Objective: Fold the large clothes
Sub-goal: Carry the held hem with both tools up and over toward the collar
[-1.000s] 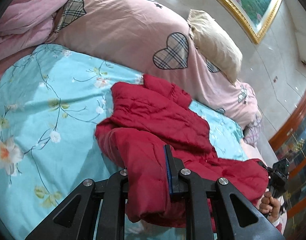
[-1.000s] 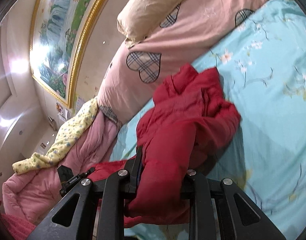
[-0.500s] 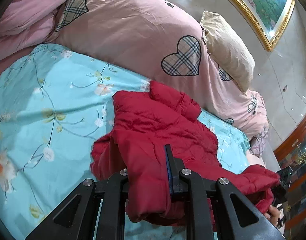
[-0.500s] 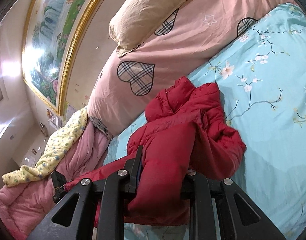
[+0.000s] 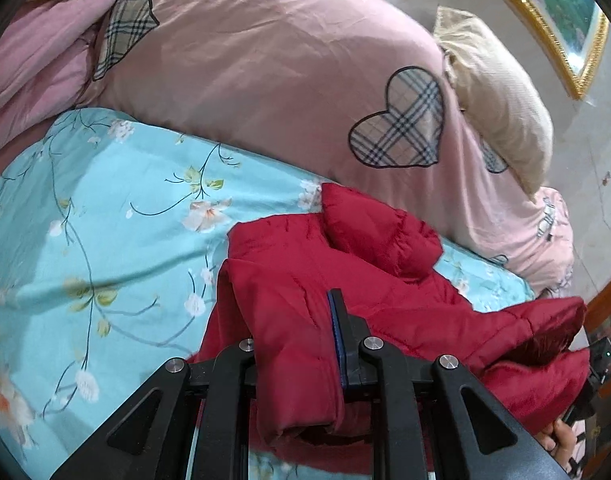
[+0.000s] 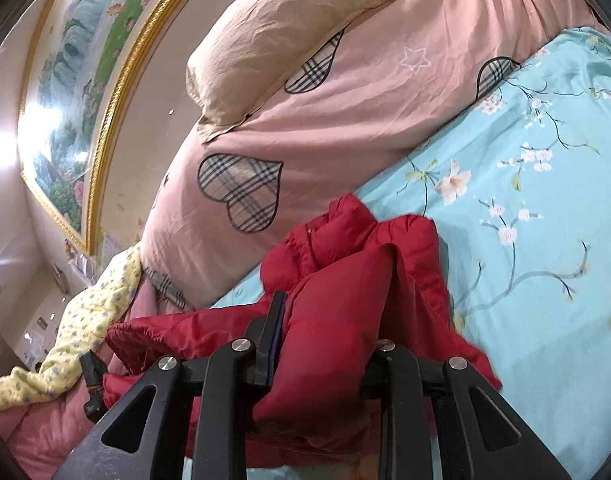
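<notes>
Fingers of the left gripper point(image 5: 295, 344) are clamped on a thick fold of the red padded jacket point(image 5: 385, 280); only the right finger point(image 5: 339, 340) with its blue pad shows, the other is buried in the cloth. Fingers of the right gripper point(image 6: 325, 340) also pinch a bunched fold of the jacket point(image 6: 345, 300), and its jaws are opening a little with the cloth between them; the left finger point(image 6: 271, 336) shows, the right one is hidden under fabric.

Held at these two places, the jacket's near edge is lifted, while its far part with the collar or hood lies on the bed's blue floral sheet point(image 5: 105, 240). At the right edge of the left view, part of the right gripper and a hand point(image 5: 561, 440) sit under the jacket's far corner.

Beyond the jacket, a pink duvet with plaid hearts point(image 5: 285, 80) is heaped along the far side, with a beige pillow point(image 5: 497, 92) on top of it. A yellow floral cloth point(image 6: 85, 320) lies at the left in the right view, and a gold-framed painting point(image 6: 77, 100) hangs on the wall.
</notes>
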The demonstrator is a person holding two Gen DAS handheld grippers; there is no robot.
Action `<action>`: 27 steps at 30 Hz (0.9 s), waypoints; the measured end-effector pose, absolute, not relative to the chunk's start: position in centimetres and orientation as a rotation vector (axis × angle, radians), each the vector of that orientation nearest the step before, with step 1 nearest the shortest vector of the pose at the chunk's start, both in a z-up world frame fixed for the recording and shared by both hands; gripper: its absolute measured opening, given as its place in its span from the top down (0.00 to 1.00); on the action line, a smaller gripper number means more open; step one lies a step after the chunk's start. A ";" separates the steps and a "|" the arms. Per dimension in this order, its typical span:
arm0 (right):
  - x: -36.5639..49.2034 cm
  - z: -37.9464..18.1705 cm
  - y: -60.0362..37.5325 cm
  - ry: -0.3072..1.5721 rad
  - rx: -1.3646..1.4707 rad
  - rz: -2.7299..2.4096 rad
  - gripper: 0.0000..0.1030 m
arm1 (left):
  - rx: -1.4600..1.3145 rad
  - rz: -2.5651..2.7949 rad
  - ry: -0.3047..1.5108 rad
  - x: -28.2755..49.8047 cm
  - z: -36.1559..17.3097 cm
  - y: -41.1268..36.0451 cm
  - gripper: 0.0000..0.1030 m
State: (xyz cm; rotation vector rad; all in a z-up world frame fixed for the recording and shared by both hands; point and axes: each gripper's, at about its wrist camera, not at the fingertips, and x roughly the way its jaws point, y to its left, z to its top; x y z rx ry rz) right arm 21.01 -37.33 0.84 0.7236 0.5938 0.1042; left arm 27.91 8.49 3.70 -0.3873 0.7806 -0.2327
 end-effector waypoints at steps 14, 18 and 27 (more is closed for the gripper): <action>29.7 -3.0 -38.8 0.666 0.695 -0.042 0.74 | -0.356 -0.089 0.864 39.6 -1.5 5.3 0.83; 31.7 -4.5 -39.7 0.682 0.735 -0.072 0.73 | -0.364 -0.066 0.884 42.6 -2.4 5.0 0.80; 35.7 -7.0 -40.0 0.711 0.686 -0.120 0.73 | -0.370 0.006 0.934 48.3 -5.9 4.0 0.79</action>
